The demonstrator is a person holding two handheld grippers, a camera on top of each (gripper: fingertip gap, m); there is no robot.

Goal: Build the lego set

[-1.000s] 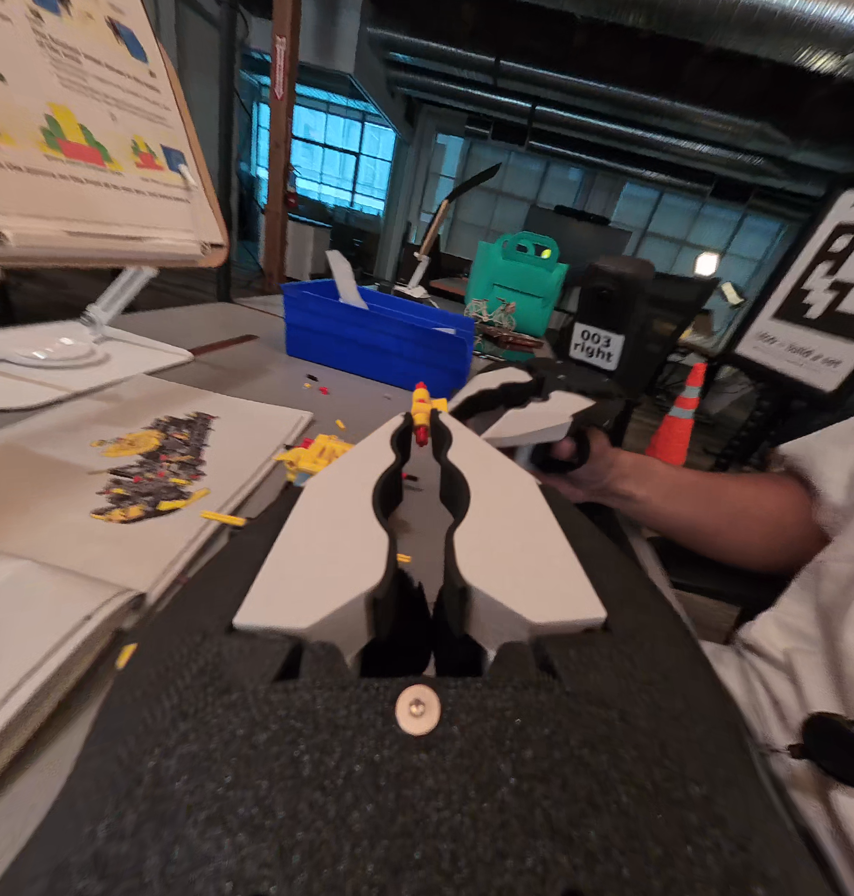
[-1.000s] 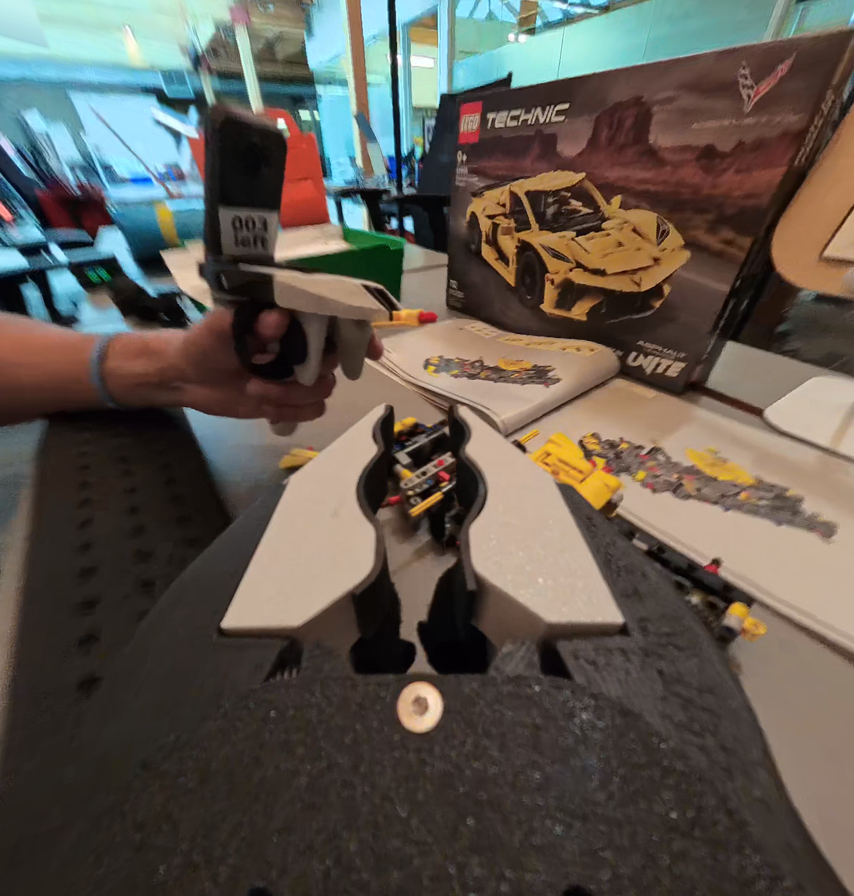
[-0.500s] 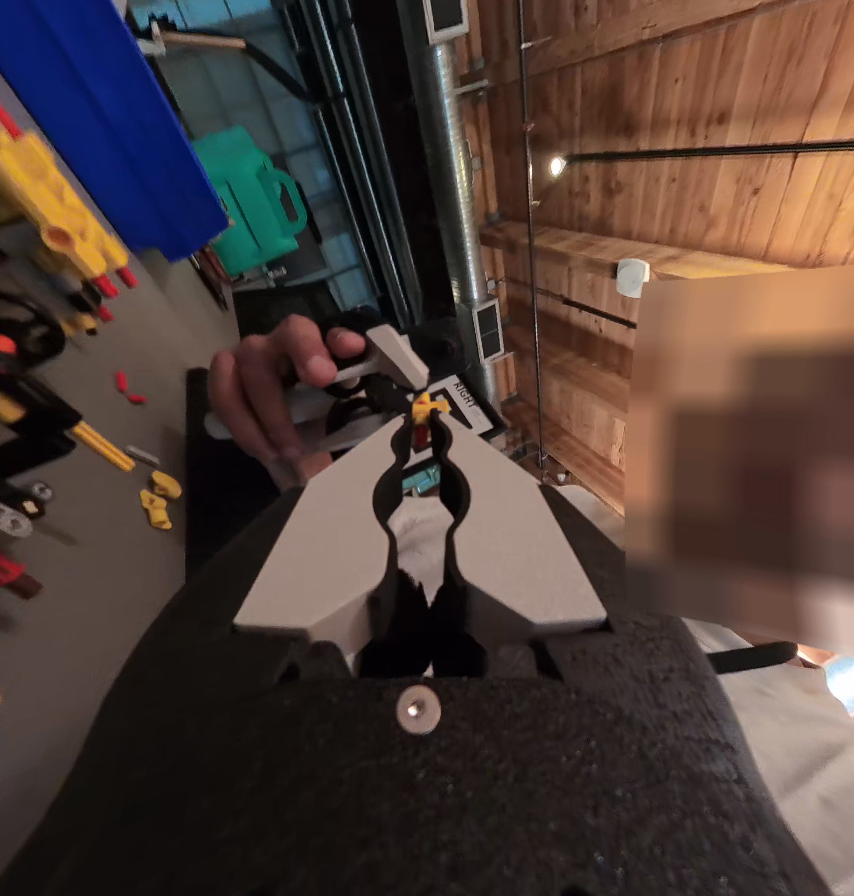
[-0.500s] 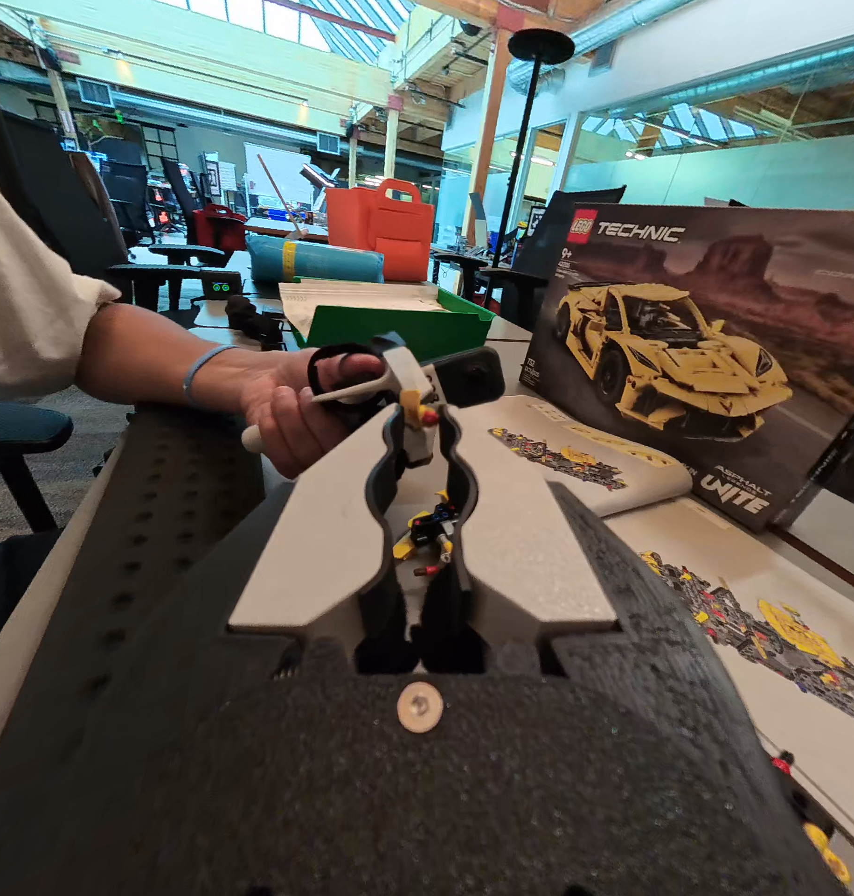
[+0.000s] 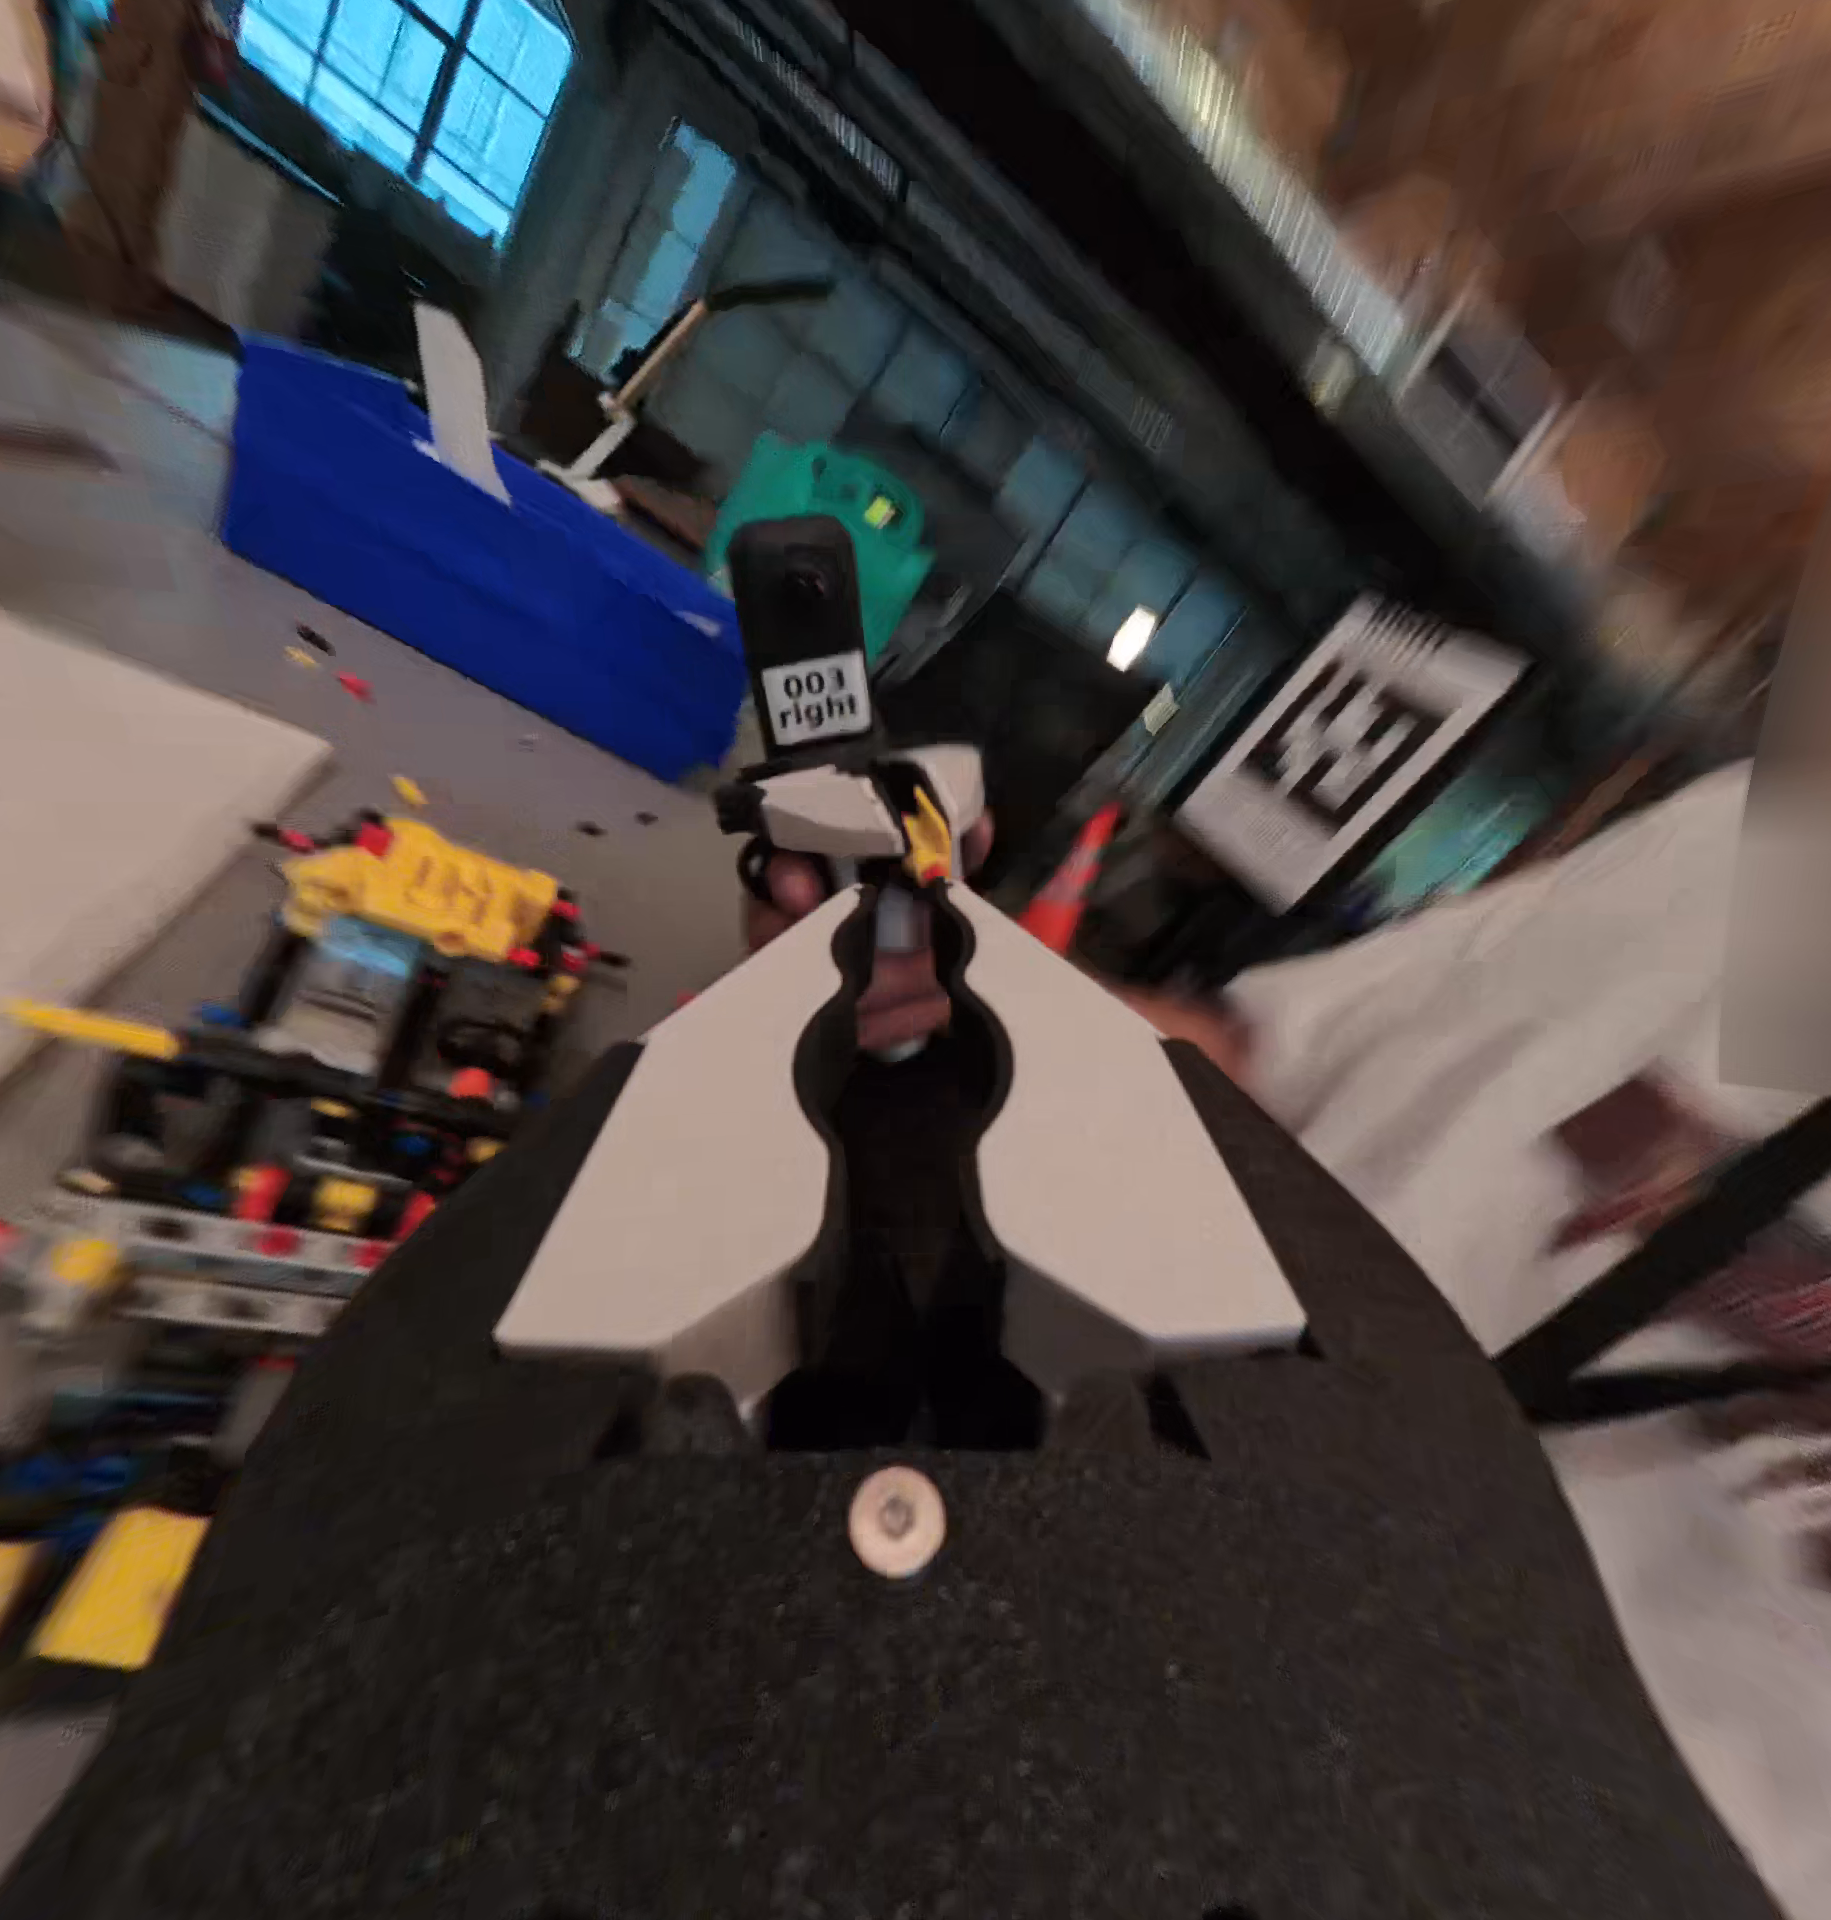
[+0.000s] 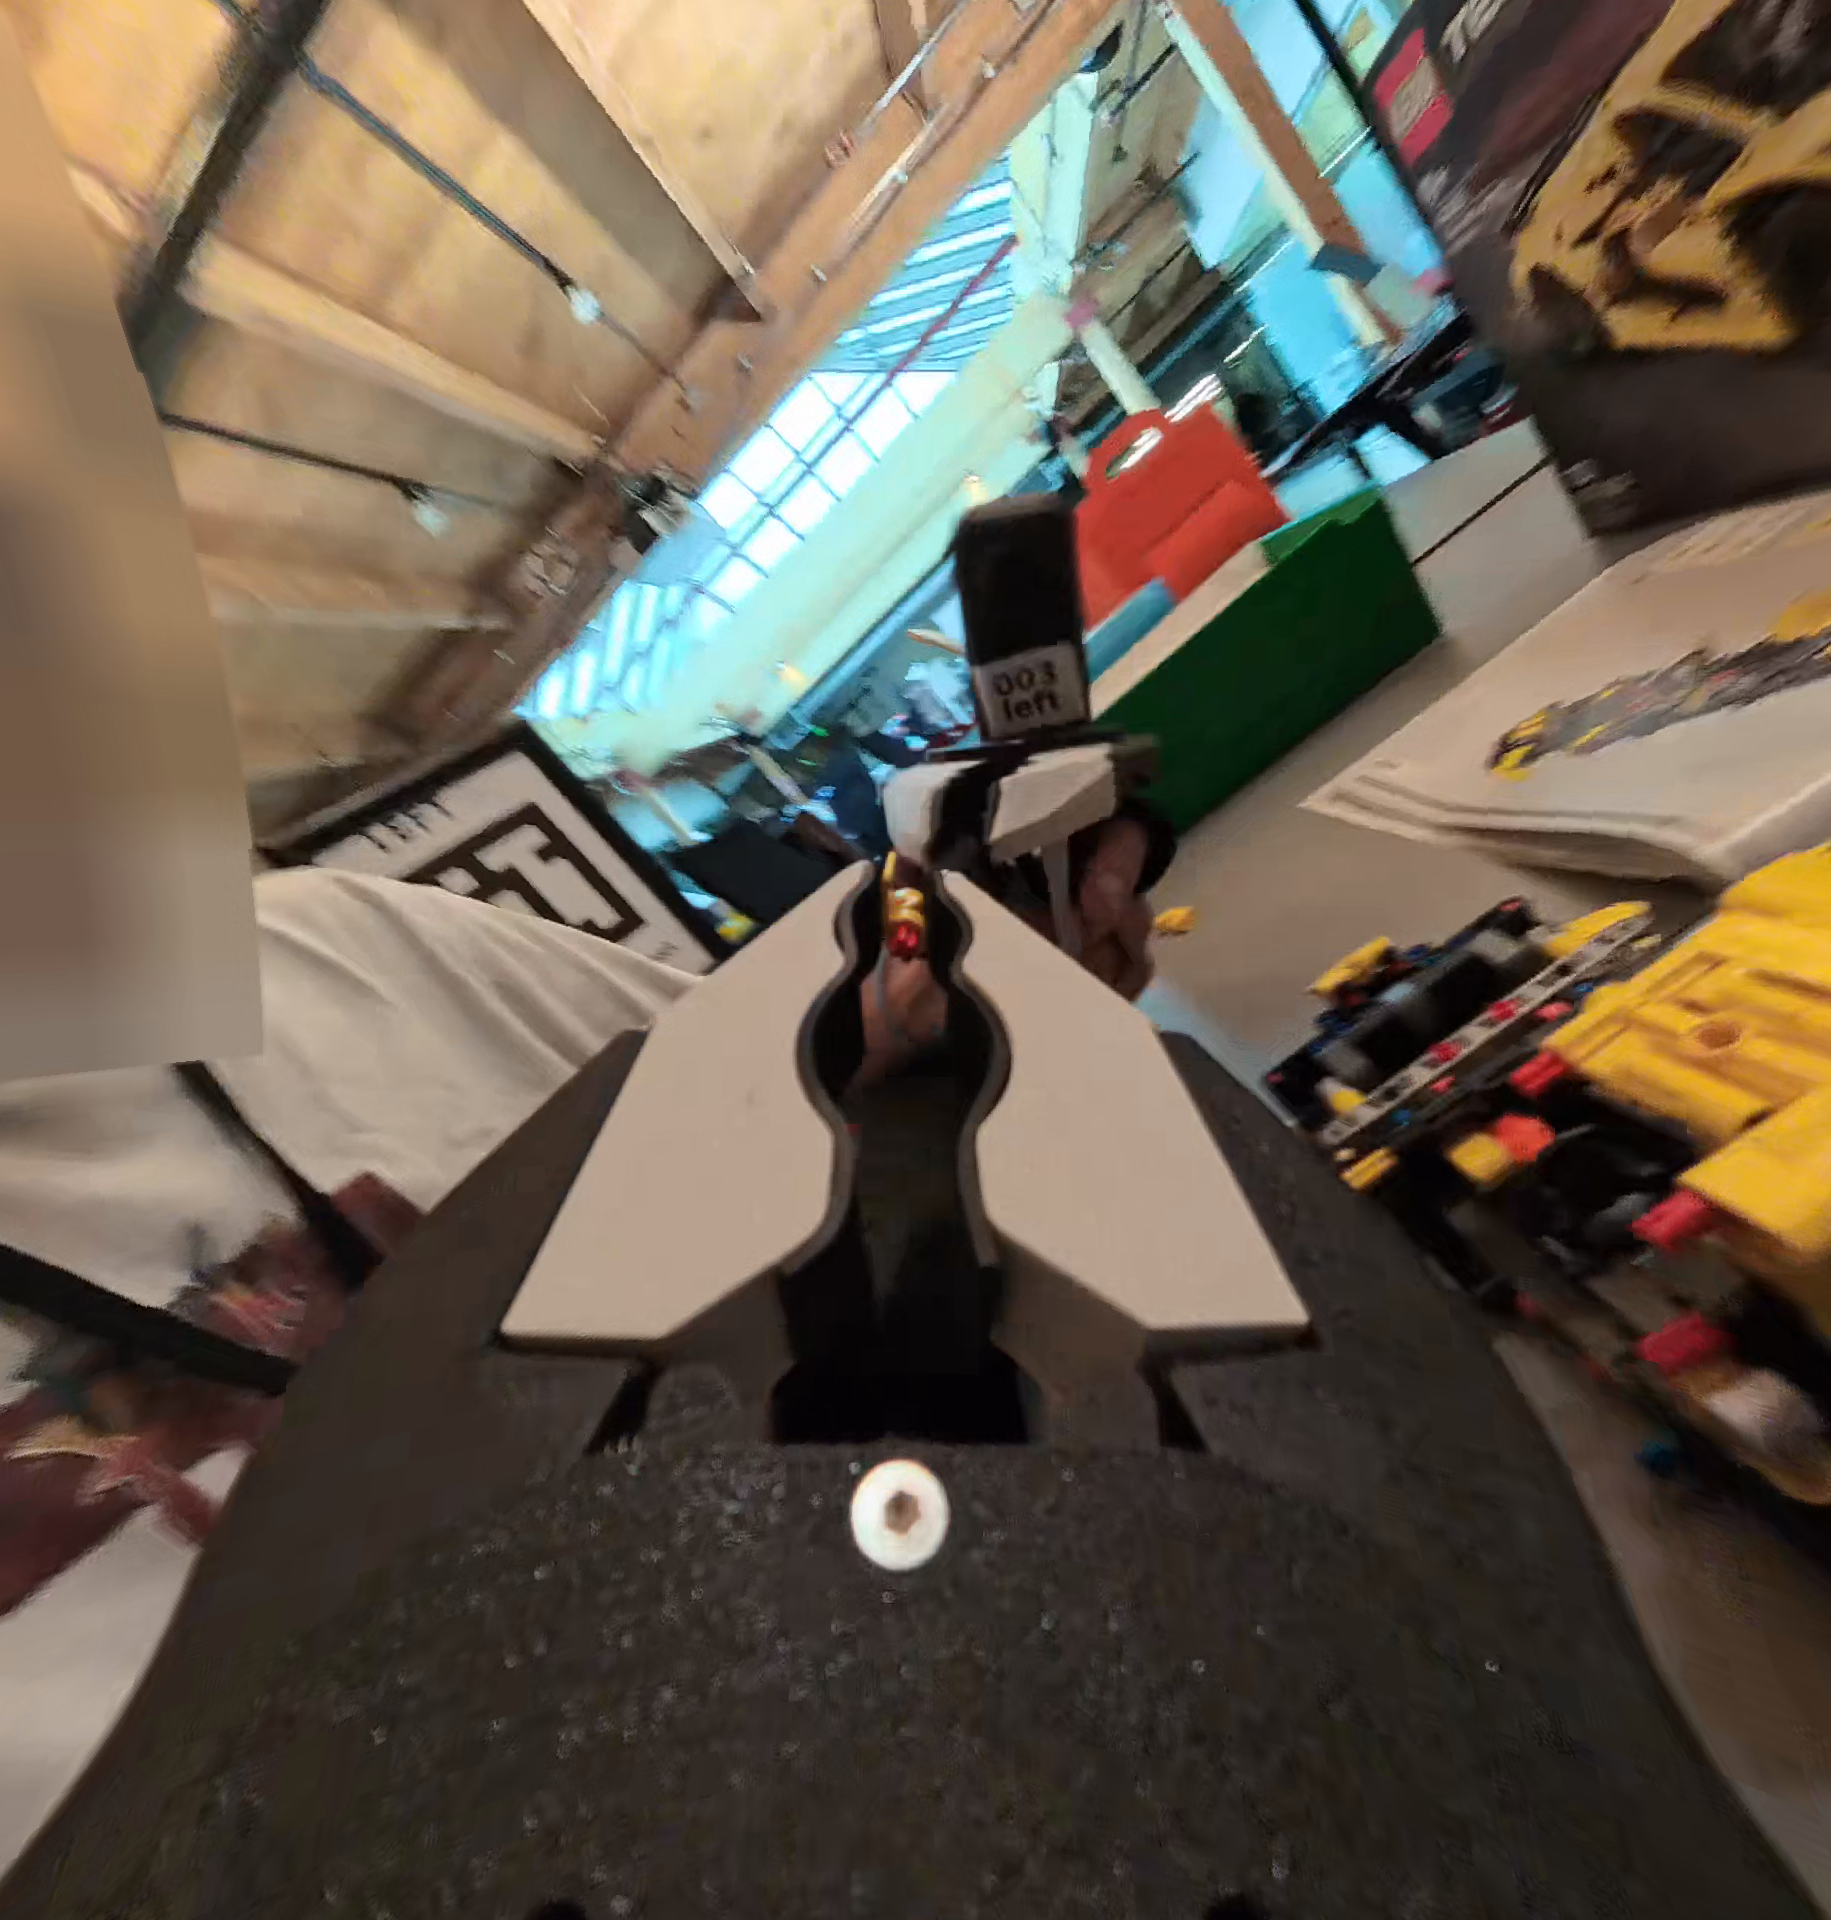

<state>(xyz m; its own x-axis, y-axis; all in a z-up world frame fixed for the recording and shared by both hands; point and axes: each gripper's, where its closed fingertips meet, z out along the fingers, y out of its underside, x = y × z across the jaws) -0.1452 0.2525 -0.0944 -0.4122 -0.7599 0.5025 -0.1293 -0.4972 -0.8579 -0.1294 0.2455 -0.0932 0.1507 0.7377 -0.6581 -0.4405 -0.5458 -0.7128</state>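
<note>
Between right gripper (image 6: 898, 902) tips: small yellow-red piece (image 6: 903, 914), seemingly pinched.

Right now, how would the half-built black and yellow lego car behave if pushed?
The half-built black and yellow lego car probably slides rather than rolls: no wheels show. Its protruding red pins may snag or pop loose. Being mostly open framework, it looks light and might flex.
</note>
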